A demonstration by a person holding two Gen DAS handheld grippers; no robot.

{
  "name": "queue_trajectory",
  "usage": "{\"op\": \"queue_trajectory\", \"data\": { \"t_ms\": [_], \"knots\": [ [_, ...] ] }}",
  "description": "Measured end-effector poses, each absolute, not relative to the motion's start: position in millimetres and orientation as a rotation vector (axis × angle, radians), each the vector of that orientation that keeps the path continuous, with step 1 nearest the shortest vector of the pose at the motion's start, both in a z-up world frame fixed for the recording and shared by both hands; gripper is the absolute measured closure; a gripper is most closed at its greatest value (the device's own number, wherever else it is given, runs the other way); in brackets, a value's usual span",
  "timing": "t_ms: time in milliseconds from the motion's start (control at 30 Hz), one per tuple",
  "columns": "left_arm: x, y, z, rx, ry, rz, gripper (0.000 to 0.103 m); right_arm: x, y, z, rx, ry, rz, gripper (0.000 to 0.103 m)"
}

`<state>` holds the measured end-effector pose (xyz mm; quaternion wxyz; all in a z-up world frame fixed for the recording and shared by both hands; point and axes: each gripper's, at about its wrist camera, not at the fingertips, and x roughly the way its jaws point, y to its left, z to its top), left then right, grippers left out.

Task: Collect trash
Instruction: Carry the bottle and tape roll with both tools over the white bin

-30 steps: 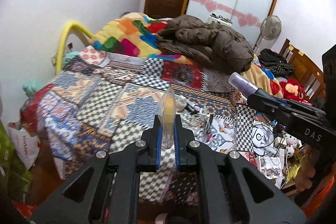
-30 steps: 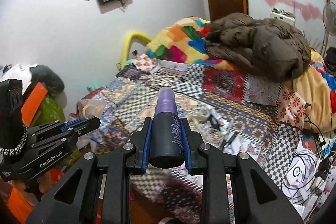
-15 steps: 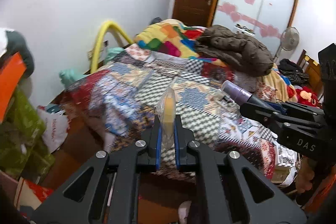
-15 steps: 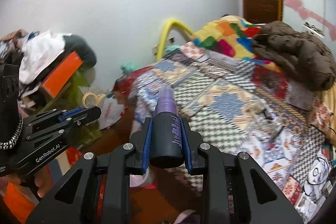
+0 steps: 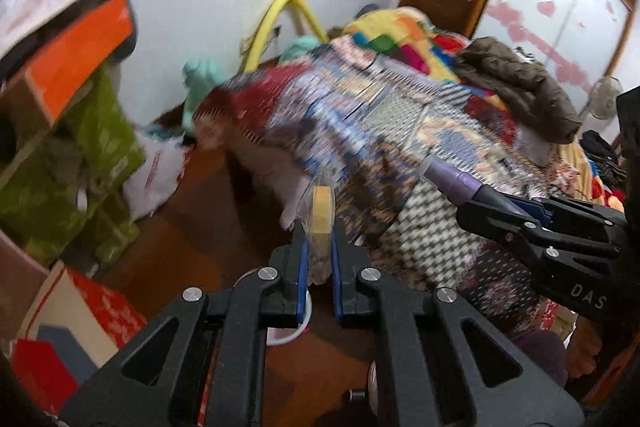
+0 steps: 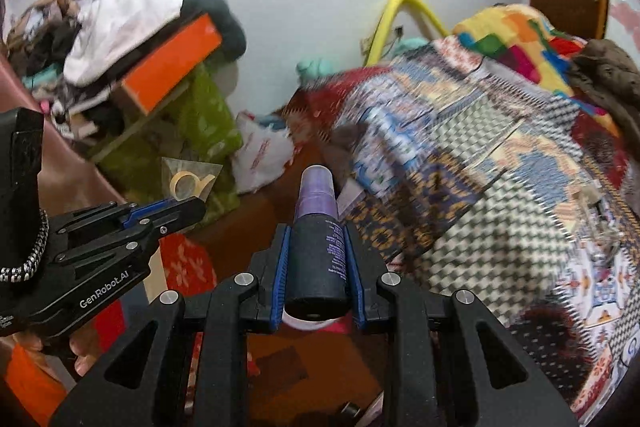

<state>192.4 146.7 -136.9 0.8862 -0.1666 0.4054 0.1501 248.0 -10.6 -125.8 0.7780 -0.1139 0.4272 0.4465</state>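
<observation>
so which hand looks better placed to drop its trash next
Right, narrowly. The right tool, shut on the purple-capped bottle, is centred over the pink-white rim below, likely a bin. The left tool, gripping the bagged tape roll, sits a bit right of that rim.

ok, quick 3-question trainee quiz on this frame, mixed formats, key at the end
1. True or false: the left hand-held gripper is empty.
2. What does the right hand-held gripper hold? A) dark spray bottle with a purple cap B) mug C) sock
3. Fill in: the orange box rests on a ___ box.

Key: 1 false, it clamps a bagged tape roll. 2 A, the bottle. 3 green.
</observation>
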Motion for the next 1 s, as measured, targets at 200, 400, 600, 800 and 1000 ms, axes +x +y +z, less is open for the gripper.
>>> {"op": "queue_trajectory", "data": {
  "t_ms": [200, 400, 600, 800, 1000],
  "knots": [
    [185, 173, -198, -0.401, 0.988, 0.357, 0.094, 239, 28, -173, -0.344, 1.034, 0.991, 0.079],
    [187, 190, -262, -0.480, 1.124, 0.374, 0.094, 237, 55, -227, -0.421, 1.163, 0.992, 0.079],
    [194, 197, -307, -0.530, 1.226, 0.366, 0.094, 244, 76, -278, -0.464, 1.296, 0.984, 0.079],
    [203, 210, -330, -0.586, 1.268, 0.357, 0.094, 252, 93, -297, -0.487, 1.338, 0.981, 0.079],
    [212, 222, -333, -0.644, 1.274, 0.354, 0.083, 259, 102, -298, -0.460, 1.355, 0.972, 0.071]
  ]
}}
